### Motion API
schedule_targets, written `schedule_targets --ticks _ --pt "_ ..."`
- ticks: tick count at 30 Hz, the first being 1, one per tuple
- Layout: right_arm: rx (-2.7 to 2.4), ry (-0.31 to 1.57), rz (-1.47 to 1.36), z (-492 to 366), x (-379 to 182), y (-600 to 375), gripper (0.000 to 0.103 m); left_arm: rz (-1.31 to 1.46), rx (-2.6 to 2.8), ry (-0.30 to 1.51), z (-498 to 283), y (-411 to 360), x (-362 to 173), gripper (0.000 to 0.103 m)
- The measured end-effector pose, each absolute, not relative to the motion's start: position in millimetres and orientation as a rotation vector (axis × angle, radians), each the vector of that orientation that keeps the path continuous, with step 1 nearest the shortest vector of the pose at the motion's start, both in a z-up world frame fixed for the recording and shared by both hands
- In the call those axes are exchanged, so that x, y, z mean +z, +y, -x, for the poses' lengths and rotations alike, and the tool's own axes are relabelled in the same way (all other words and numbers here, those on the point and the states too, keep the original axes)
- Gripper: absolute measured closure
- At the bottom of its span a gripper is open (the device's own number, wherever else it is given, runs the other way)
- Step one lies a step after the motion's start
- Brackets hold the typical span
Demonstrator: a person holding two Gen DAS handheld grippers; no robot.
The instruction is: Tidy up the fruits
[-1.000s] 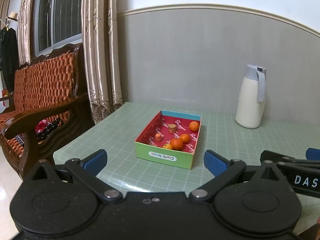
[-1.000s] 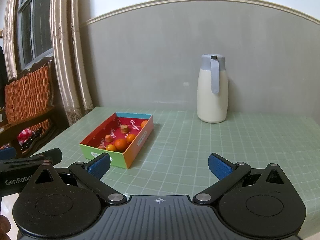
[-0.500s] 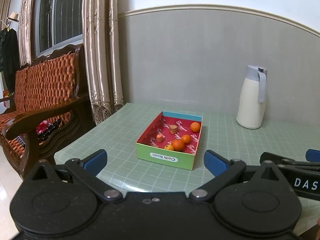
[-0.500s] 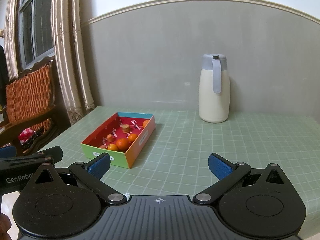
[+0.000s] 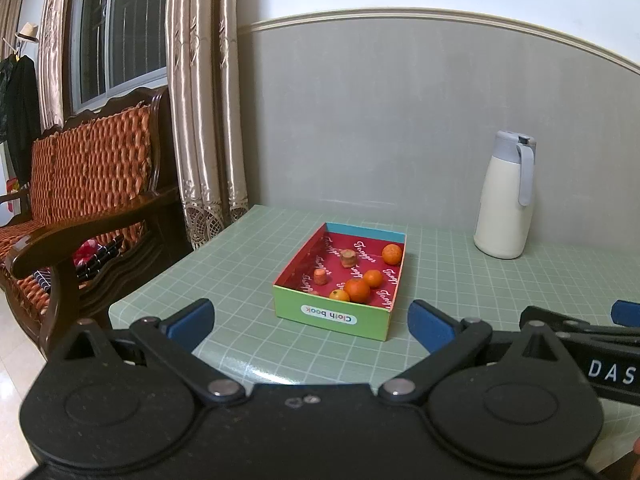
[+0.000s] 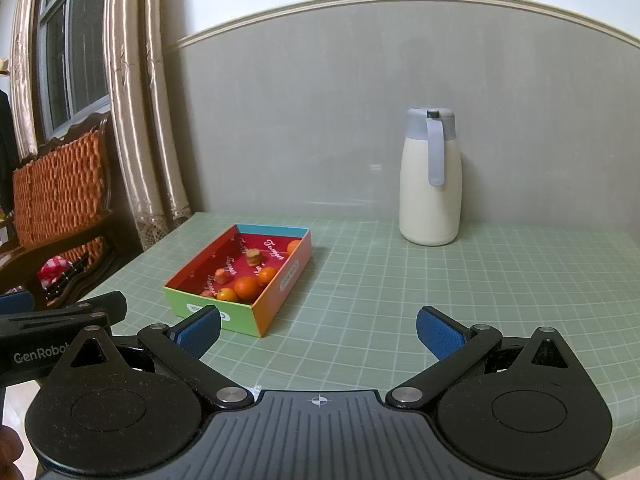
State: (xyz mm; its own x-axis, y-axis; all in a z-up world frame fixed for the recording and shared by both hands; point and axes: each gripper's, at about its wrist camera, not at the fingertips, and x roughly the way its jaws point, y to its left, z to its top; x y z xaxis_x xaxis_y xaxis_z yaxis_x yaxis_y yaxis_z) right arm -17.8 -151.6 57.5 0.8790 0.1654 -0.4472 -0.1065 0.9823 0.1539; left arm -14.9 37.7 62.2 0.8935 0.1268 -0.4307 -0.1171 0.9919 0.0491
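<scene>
Though near, box (image 5: pixel 340 312) beyond claw (image 5: pixel 310 322)

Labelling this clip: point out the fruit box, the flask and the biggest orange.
fruit box (image 5: pixel 335 318): left wrist view, green front wall.
flask (image 6: pixel 430 192): right wrist view, cream body.
biggest orange (image 5: pixel 357 290): left wrist view, its middle.

Green grid-patterned tablecloth (image 5: pixel 248 256); box (image 5: pixel 340 316) green-fronted, red inside with white lettering; orange fruits (image 5: pixel 357 290); cream jug (image 5: pixel 502 216), grey-blue lid
</scene>
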Motion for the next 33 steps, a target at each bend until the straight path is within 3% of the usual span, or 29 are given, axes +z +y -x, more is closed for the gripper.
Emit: schedule_targets --ticks 33 --pt "0.091 0.480 -0.118 10.9 56.7 -156.6 0.000 -0.040 0.118 0.454 10.6 34.5 62.4 0.006"
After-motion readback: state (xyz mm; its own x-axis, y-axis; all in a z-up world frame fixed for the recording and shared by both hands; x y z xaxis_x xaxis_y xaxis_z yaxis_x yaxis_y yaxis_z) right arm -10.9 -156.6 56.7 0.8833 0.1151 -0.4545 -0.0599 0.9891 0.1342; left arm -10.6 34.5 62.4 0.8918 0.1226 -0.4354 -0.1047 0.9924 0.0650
